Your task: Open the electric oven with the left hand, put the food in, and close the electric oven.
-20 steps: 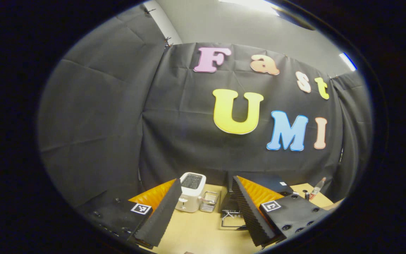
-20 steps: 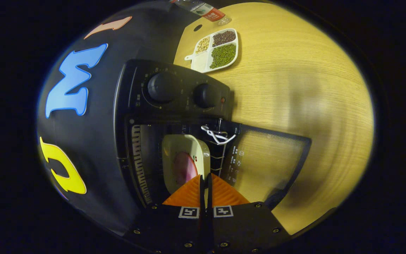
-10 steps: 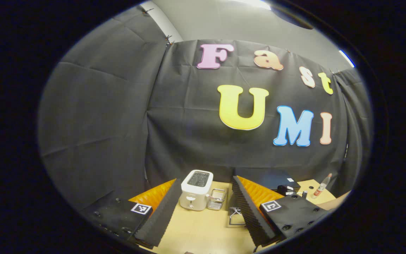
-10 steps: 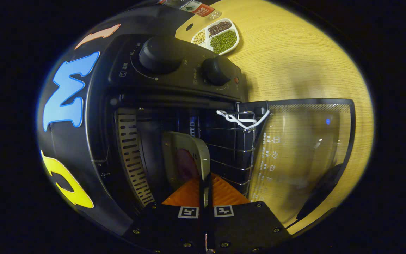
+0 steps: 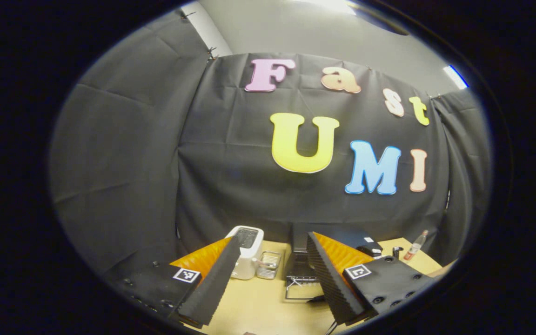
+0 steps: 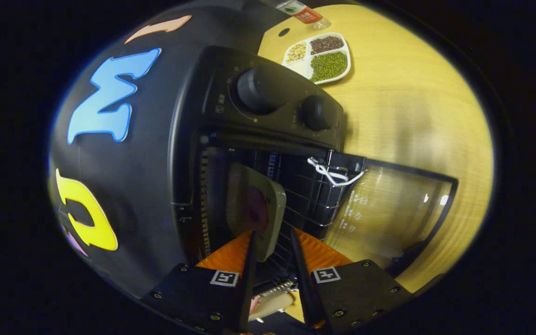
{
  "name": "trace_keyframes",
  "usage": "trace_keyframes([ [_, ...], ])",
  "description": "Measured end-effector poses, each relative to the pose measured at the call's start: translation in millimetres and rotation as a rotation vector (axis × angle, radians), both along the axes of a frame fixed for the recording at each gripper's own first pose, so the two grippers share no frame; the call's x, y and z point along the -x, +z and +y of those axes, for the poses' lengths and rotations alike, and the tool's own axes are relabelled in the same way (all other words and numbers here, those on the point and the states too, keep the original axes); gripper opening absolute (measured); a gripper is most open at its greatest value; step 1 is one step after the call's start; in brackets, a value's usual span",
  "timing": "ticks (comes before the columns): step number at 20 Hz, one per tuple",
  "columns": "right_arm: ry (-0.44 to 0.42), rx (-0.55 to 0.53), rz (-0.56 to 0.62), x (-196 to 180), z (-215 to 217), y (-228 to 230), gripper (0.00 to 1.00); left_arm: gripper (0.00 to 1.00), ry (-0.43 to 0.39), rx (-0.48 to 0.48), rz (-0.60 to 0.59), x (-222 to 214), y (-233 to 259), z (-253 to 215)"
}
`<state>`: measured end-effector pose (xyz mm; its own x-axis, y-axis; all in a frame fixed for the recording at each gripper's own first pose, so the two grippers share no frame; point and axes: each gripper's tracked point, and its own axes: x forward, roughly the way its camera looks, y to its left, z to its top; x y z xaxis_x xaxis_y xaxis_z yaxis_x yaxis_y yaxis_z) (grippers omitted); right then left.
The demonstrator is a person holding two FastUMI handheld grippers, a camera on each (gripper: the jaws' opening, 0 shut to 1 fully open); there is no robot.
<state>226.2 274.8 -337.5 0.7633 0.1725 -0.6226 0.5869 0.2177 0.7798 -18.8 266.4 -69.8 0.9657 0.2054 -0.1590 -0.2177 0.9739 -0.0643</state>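
Black cloth walls off a booth around a pale wooden tabletop [image 6: 403,116], on which a black electric oven [image 6: 231,116] stands with two round knobs on its control panel. The oven's glass door [image 6: 389,209] hangs fully open, lying flat in front of the cavity. Inside the oven, on the wire rack [image 6: 310,195], sits a pale dish [image 6: 256,209] holding a dark reddish piece of food [image 6: 255,209]. The right hand-held gripper [image 6: 271,253] sits at the oven mouth, its fingers parted a little on either side of the dish's near edge; whether they touch it cannot be told. Beyond the oven, on the far side from the door, lies a divided white tray [image 6: 319,58] of beans. In the left gripper view, the left hand-held gripper [image 5: 270,260] hangs well back from the oven, its fingers spread wide and holding nothing. A white toaster [image 5: 248,251] stands to the oven's left. By the look of it, opening is done and the food is in; what remains is withdrawing the right hand-held gripper and closing the door.
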Motion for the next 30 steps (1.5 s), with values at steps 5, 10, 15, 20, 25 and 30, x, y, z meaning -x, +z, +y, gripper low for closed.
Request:
trace_keyframes([
  [5,0.089,0.114,-0.016,51.4,-35.8,24.5,0.44,1.00,-0.075,0.026,-0.014,-15.0,-2.8,-38.0],
  [10,0.197,0.165,-0.078,89.8,-72.1,62.2,0.44,1.00,-0.166,0.035,-0.022,-23.2,-3.8,-77.7],
  [15,0.350,0.468,-0.263,124.2,-120.5,133.1,0.44,1.00,-0.254,0.037,-0.017,-28.2,-4.8,-114.0],
  [20,0.415,0.787,-0.459,148.1,-159.5,204.8,0.44,0.97,-0.288,0.007,-0.032,-34.6,6.3,-145.7],
  [25,0.373,1.041,-0.676,170.2,-194.4,287.1,0.44,0.92,-0.278,-0.050,-0.085,-37.6,23.4,-182.6],
  [30,0.351,1.196,-0.788,181.7,-228.1,327.0,0.73,1.00,-0.283,-0.099,-0.096,-43.0,23.7,-221.4],
])
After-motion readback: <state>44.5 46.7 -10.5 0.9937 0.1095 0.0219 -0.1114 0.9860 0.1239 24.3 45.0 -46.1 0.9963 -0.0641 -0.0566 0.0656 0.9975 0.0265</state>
